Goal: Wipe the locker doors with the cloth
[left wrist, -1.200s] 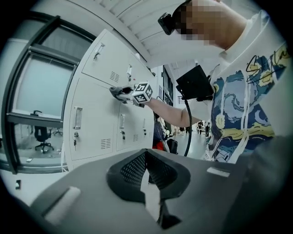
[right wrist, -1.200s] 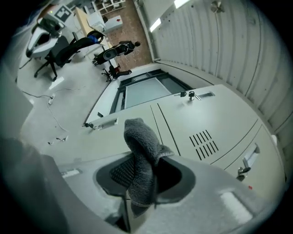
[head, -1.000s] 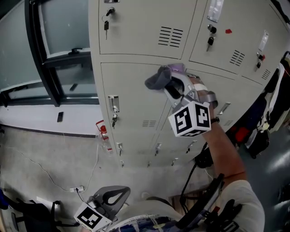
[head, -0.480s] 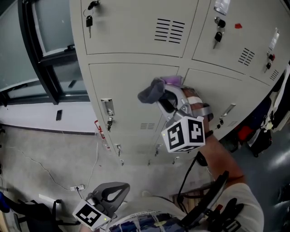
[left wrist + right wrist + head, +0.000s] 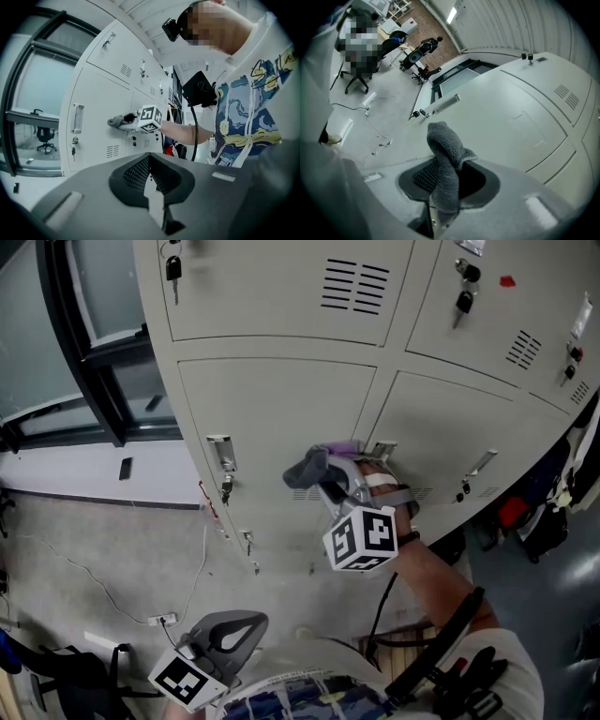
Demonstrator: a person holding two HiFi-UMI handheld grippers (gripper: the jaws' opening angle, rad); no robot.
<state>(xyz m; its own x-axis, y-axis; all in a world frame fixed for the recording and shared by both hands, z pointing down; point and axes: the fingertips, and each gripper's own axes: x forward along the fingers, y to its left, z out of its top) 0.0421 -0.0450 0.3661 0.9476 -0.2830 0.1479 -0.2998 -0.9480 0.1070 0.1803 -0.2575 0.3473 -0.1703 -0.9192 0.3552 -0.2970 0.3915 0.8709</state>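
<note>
The grey cloth [image 5: 443, 154] is pinched between the jaws of the right hand-held gripper [image 5: 330, 482], its loose end up against a beige locker door [image 5: 272, 409]. The left hand-held gripper [image 5: 152, 206] hangs low by the person's waist, jaws together and empty.

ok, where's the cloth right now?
Head view, centre: the cloth is clamped in the right gripper, at the middle-row locker door, right of its key lock.

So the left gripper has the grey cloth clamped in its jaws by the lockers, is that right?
No, the right gripper has the grey cloth clamped in its jaws by the lockers; the right gripper view shows it.
</note>
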